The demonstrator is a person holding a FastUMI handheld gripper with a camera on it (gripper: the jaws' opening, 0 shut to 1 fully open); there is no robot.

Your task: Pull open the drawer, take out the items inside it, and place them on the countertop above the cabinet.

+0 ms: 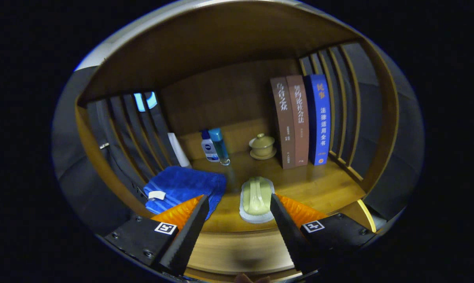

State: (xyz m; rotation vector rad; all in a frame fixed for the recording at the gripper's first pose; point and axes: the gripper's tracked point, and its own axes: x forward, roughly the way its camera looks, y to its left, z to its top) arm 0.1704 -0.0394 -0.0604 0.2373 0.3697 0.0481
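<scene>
With the tool (239,202) spread wide above the pale green oblong soap dish (256,198) on the wooden tabletop (319,184), draw straight back, clearing the folded blue cloth (183,186)

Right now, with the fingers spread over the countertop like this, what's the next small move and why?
Probably draw back and lower toward the cabinet front to find the drawer. The gripper is open and holds nothing, the pale green soap dish sits on the countertop between its fingertips, and the blue cloth lies beside the left finger.
</scene>
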